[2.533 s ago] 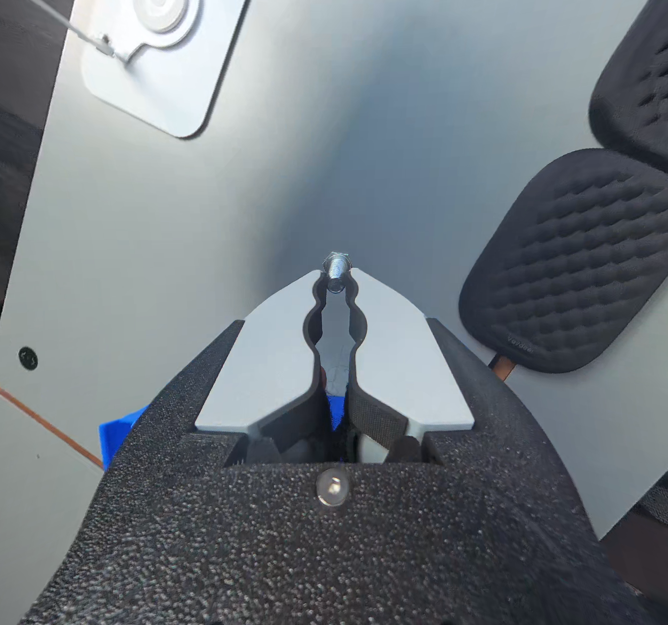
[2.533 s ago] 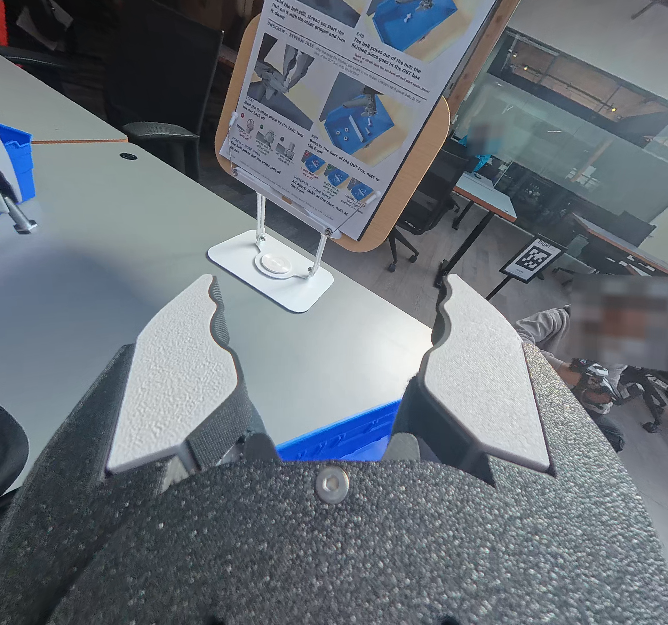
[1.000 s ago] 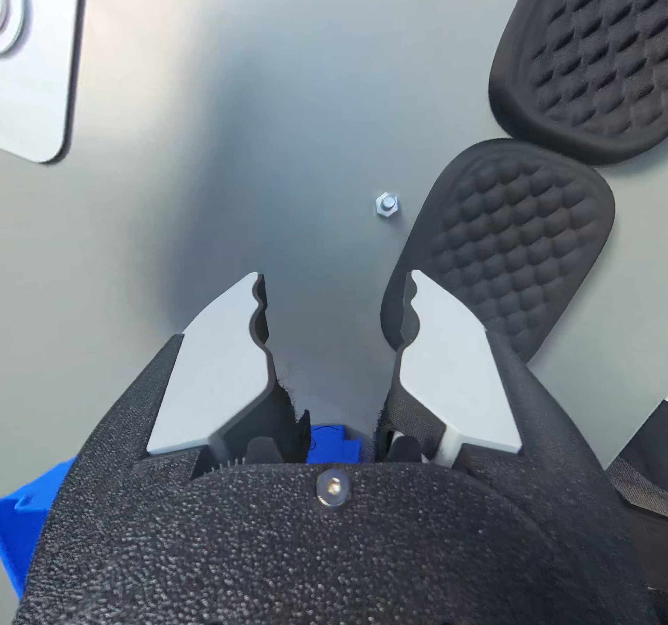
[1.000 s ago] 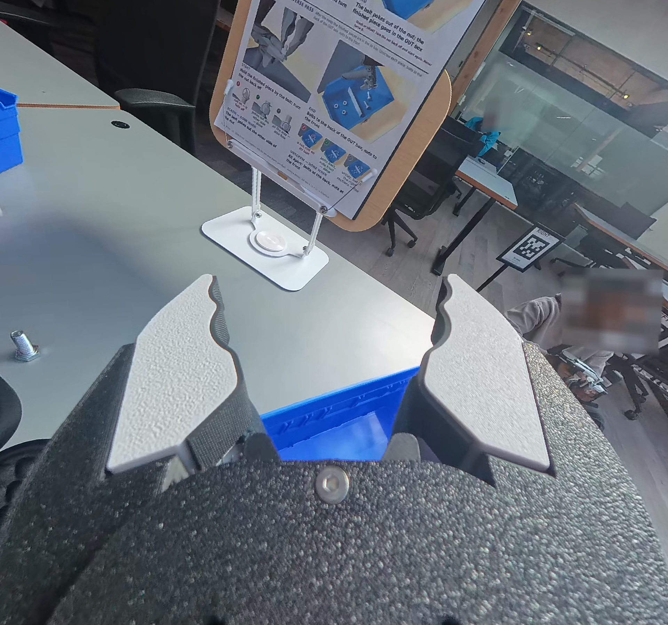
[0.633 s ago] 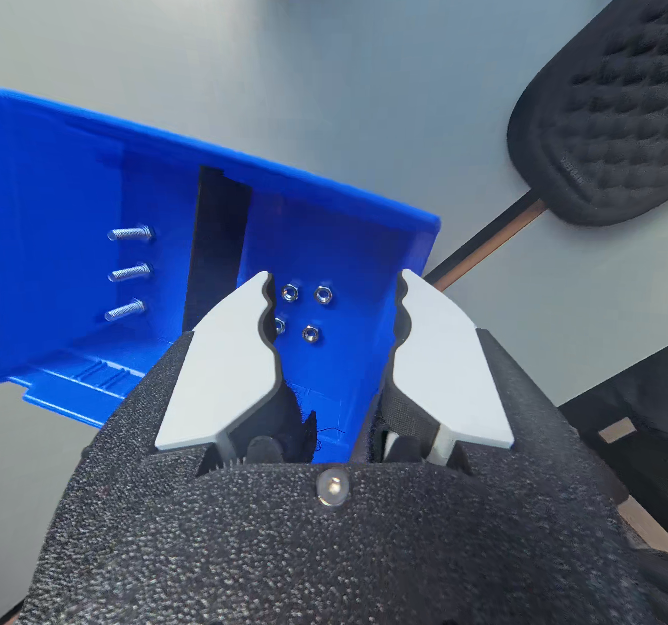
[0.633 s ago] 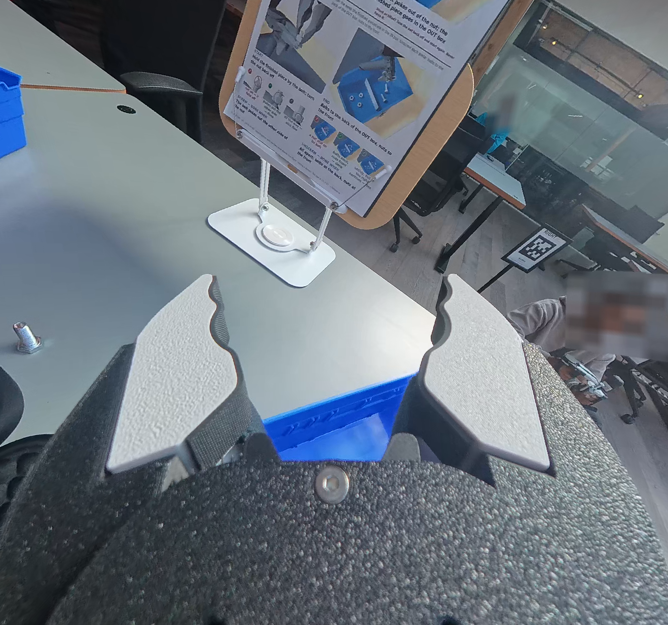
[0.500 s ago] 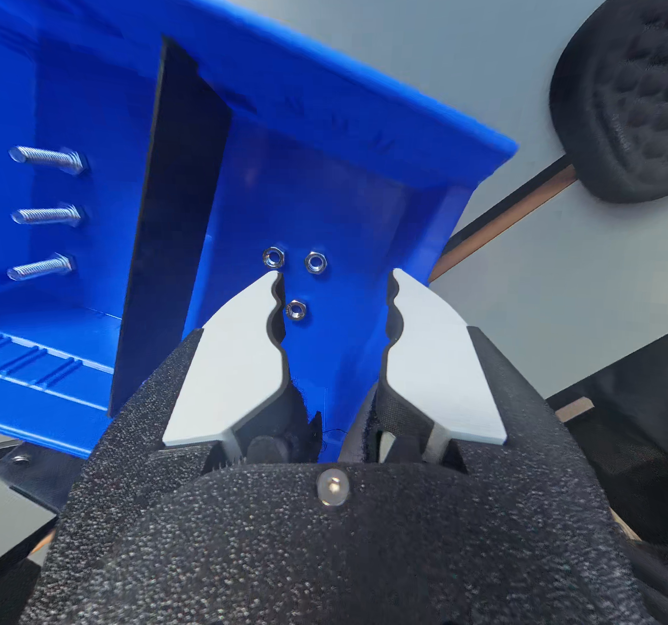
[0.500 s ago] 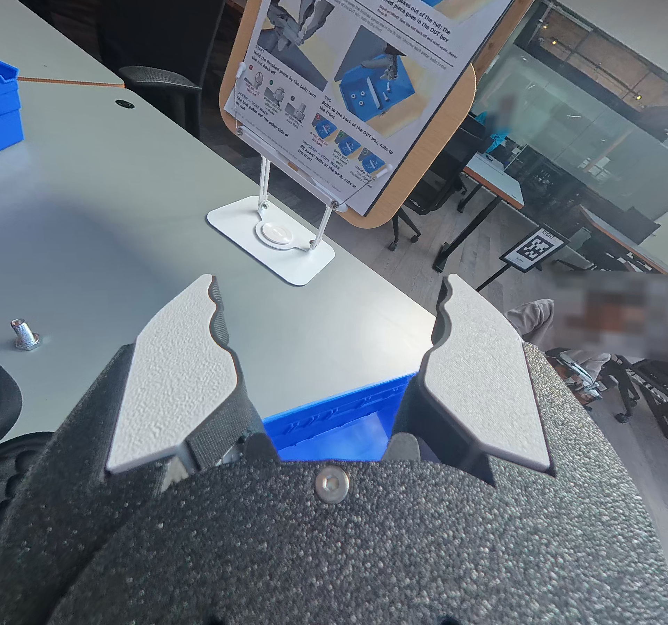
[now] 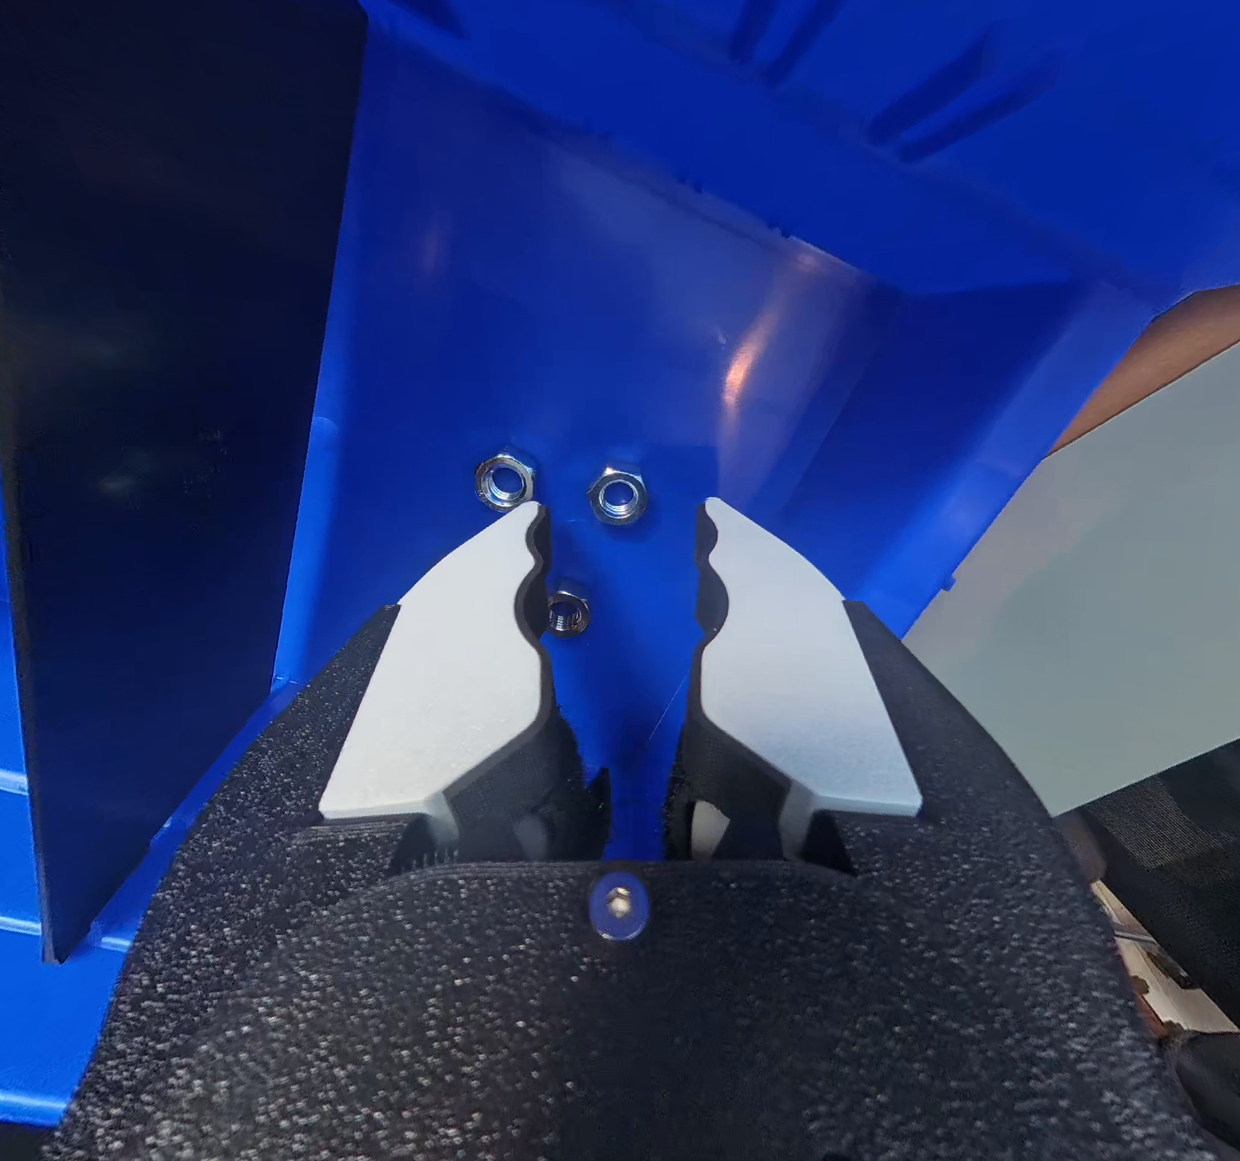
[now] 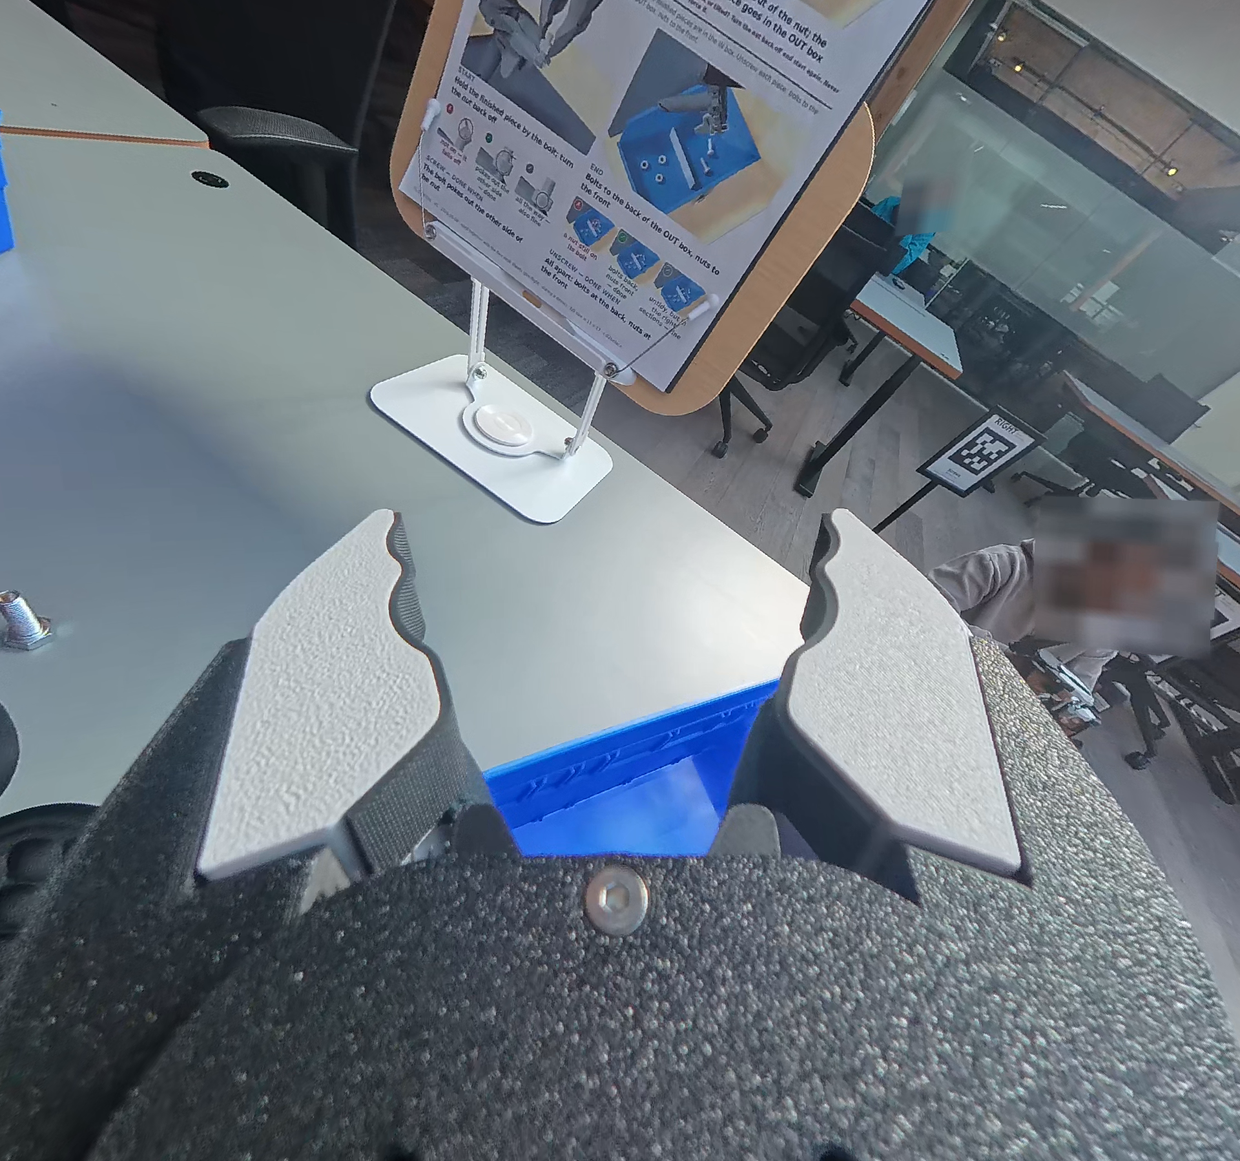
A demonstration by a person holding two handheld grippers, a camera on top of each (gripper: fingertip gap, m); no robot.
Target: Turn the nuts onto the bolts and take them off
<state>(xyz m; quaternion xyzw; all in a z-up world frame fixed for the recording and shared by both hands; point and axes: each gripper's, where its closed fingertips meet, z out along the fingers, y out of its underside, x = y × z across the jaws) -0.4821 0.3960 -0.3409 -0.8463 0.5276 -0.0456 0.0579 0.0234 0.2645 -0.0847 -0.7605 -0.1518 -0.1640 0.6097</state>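
In the left wrist view my left gripper (image 9: 621, 518) is open and empty, low inside a blue bin (image 9: 771, 202). Three silver nuts show on the bin floor: one (image 9: 504, 483) by the left fingertip, one (image 9: 618, 495) just beyond the gap, one (image 9: 568, 616) between the fingers against the left one. In the right wrist view my right gripper (image 10: 607, 545) is open and empty above the grey table (image 10: 201, 390). A bolt (image 10: 20, 622) stands head-down on the table at the far left edge.
A black divider (image 9: 168, 357) splits the left bin. A second blue bin (image 10: 624, 786) lies under my right gripper. An instruction board on a white stand (image 10: 496, 431) is at the table's far edge. A black pad (image 10: 7, 746) is at left. The left gripper's tips are roughly 60 cm from the right gripper's.
My left gripper let go of the bolt, which now stands on the table, swung to the blue bin and dropped into the nut compartment, its jaws narrowing somewhat. My right gripper barely moved.
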